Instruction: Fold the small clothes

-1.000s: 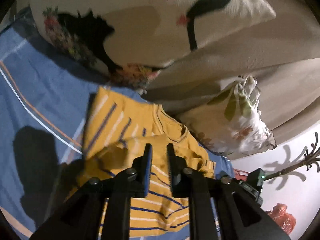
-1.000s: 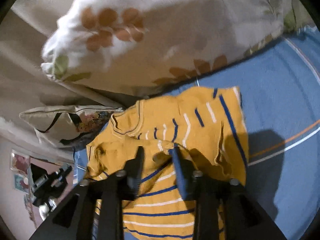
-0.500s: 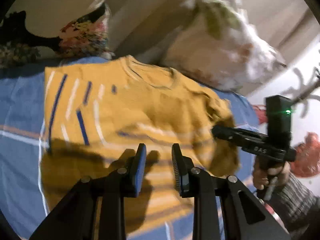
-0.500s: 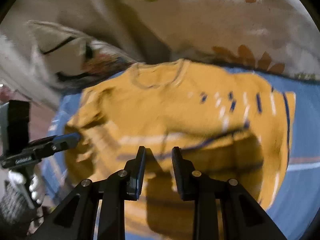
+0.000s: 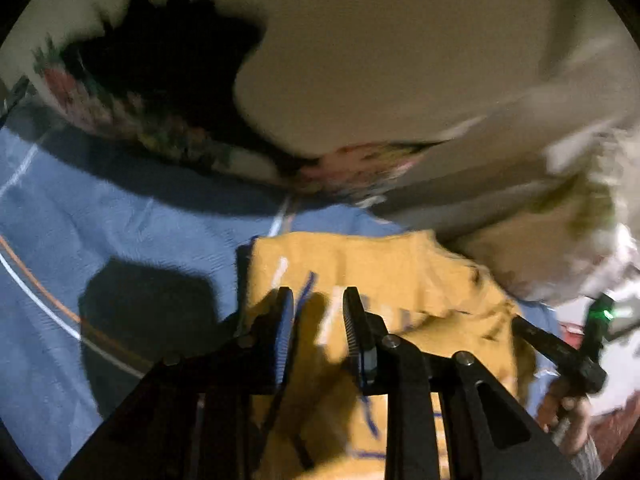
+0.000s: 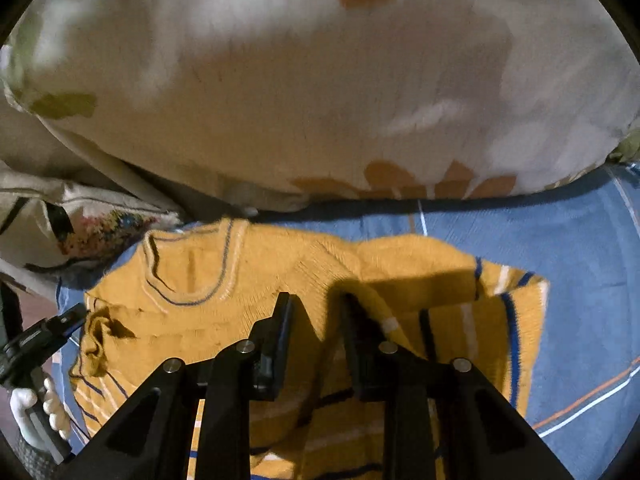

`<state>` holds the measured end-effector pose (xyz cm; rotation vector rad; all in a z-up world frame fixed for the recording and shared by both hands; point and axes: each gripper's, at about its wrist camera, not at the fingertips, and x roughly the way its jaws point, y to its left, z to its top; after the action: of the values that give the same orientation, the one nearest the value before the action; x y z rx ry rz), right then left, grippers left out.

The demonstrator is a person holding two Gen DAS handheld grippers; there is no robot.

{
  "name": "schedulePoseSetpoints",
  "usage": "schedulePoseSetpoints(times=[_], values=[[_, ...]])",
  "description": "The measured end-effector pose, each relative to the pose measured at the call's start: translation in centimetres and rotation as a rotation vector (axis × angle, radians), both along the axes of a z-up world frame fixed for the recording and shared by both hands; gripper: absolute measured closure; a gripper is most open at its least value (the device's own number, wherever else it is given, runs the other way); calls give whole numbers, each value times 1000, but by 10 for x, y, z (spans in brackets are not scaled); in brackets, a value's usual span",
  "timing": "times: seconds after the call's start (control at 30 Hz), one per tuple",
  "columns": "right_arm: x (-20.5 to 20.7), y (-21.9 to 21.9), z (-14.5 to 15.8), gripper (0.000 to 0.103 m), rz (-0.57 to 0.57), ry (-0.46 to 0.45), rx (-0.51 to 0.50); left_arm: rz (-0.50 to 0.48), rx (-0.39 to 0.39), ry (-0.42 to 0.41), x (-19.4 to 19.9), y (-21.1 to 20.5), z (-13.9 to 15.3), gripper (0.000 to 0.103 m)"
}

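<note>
Left wrist view
- Left gripper (image 5: pixel 318 316): jaws parted with a clear gap, nothing pinched; yellow knit shows through the gap.
- Yellow striped sweater (image 5: pixel 380 272): lies on the blue bedsheet (image 5: pixel 120 240), directly ahead of and under the fingertips, spreading off to their right.
- Near edge: the sweater's left border sits just outside the left finger; only sheet lies beyond it.
- Long axis: appears to run from the tips forward and rightward, toward the far pillows (image 5: pixel 360 60); motion blur makes this uncertain.
- Right gripper (image 5: pixel 552 344): seen from outside at the sweater's far right edge; I cannot tell from here whether it has let go.

Right wrist view
- Right gripper (image 6: pixel 316 312): jaws apart, empty, hovering over the middle of the sweater (image 6: pixel 224 280).
- Collar (image 6: pixel 188 268): ahead and left of the tips, pointing toward the pillow (image 6: pixel 320 80).
- Folded part: a striped flap (image 6: pixel 508 312) lies right of the right finger, doubled over the body.
- Left gripper (image 6: pixel 44 336): at the sweater's rumpled left edge, near the bunched sleeve.

Judgement
- Relation that matters: the garment lies crosswise between the two tools, collar away from them, each tool over its own side.
- Nearer hand: the left one for the rumpled sleeve side, the right one for the striped flap.
- Next move: probably a fresh pinch on a side edge to bring it across the middle.
</note>
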<state>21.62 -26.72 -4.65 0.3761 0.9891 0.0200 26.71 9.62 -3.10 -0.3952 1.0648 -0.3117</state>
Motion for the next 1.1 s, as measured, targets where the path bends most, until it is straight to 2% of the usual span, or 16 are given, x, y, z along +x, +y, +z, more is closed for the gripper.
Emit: schedulePoseSetpoints(times=[0.07,0.17,0.27,0.3,0.37,0.43,0.47,0.63,0.7,0.73,0.77,0.83,0.87,1.0,1.1], values=[[-7,-1,12,75,-13,-24,5,-73,-11,-42,-18,-3,17,78],[-19,-2,24,75,-25,-50,28,-200,-80,-67,-51,-19,31,70],[-33,-4,26,75,-36,-53,48,-318,-174,-32,-74,-44,23,69],[-37,-5,25,75,-39,-49,54,-360,-181,-11,-76,-57,15,69],[-45,-4,21,75,-42,-37,61,-397,-132,14,-71,-78,0,69],[-51,-2,17,75,-44,-21,53,-366,-37,17,-50,-86,-15,69],[-56,-3,14,75,-46,-10,44,-342,-23,17,-42,-83,-18,70],[-75,-19,1,75,-89,25,31,-112,-22,5,7,-28,-20,70],[-81,-29,1,75,-114,24,40,-46,14,1,14,-12,-19,70],[-82,-33,1,75,-121,20,41,-23,14,3,16,-3,-20,70],[-84,-37,1,75,-131,12,44,7,-21,22,15,11,-23,70],[-88,-46,3,75,-172,0,29,42,-57,35,7,25,-22,70],[-93,-54,5,74,-194,-19,56,51,-60,26,-5,32,-17,70],[-115,-67,14,72,-221,-44,115,60,-36,6,-52,49,0,69],[-144,-71,18,71,-212,-52,156,79,-48,5,-94,54,12,65]])
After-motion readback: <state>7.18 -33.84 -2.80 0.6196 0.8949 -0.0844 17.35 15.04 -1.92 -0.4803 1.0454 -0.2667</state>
